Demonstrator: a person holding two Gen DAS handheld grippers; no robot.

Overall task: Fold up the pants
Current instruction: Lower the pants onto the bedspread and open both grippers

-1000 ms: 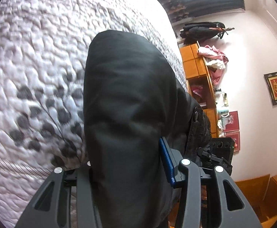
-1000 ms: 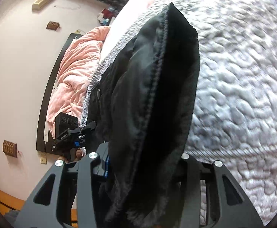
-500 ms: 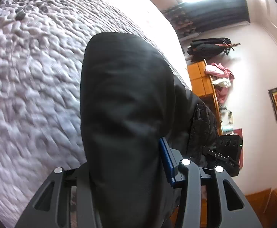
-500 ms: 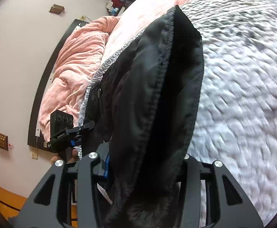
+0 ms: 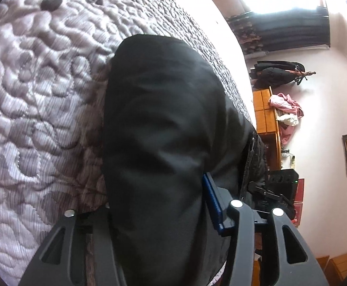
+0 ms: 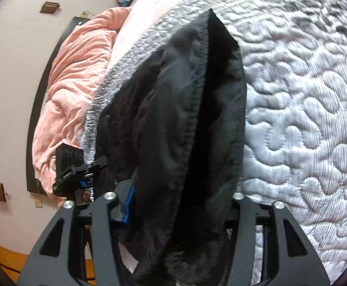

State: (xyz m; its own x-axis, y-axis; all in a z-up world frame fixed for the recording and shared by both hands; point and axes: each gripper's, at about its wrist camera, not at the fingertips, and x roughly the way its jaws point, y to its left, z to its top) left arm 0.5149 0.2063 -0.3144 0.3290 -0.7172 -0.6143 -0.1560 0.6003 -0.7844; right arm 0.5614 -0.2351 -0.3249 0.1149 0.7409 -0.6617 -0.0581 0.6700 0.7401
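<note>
Both tools carry the black pants [image 5: 163, 143] low over the quilted bed cover [image 5: 42, 90]. Left tool [image 5: 159, 212] and right tool [image 6: 173, 205] each have thick cloth bunched between the jaws, which have just been opening; whether the pads press on it I cannot tell. To fold well, lay the carried edge flat and square on the lower layer before backing out, both sides level. No containers here; the orange cabinet [image 5: 266, 109] has pink clothes [image 5: 286, 106] on top.
</note>
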